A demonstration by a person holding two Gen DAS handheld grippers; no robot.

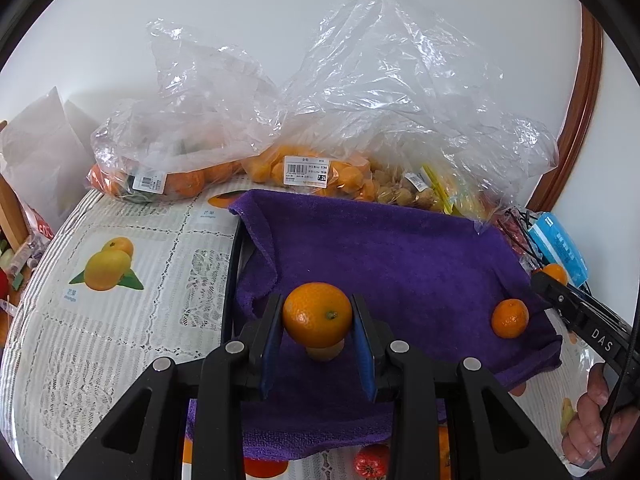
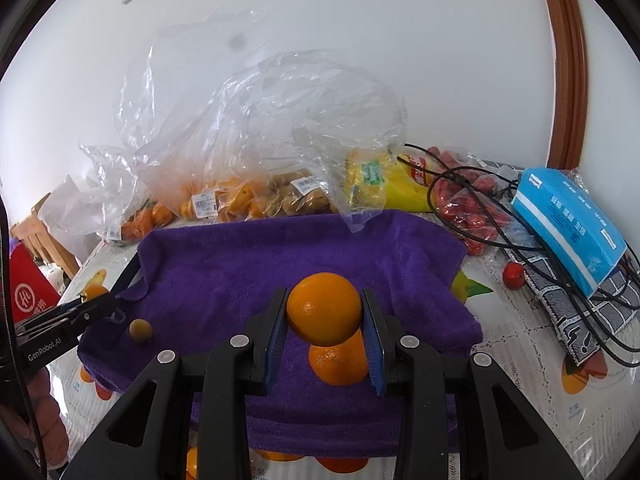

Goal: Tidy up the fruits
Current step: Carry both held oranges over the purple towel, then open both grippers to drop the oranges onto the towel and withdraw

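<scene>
My left gripper (image 1: 317, 316) is shut on an orange (image 1: 317, 314), held above a purple towel (image 1: 400, 264). A small tan fruit (image 1: 325, 350) lies on the towel under it, seen also in the right wrist view (image 2: 141, 330). My right gripper (image 2: 325, 316) is shut on another orange (image 2: 324, 308) above a loose orange (image 2: 340, 364) on the towel (image 2: 280, 252). That loose orange shows in the left wrist view (image 1: 509, 318), with the right gripper (image 1: 556, 280) beside it. The left gripper (image 2: 94, 300) shows at the towel's left edge.
Clear plastic bags of oranges (image 1: 172, 176), kumquats (image 1: 316, 174) and small tan fruits (image 1: 404, 194) stand behind the towel by the wall. A blue tissue pack (image 2: 568, 224), black cables (image 2: 480, 216), a red snack bag (image 2: 464, 208) and a small red fruit (image 2: 513, 275) lie at right.
</scene>
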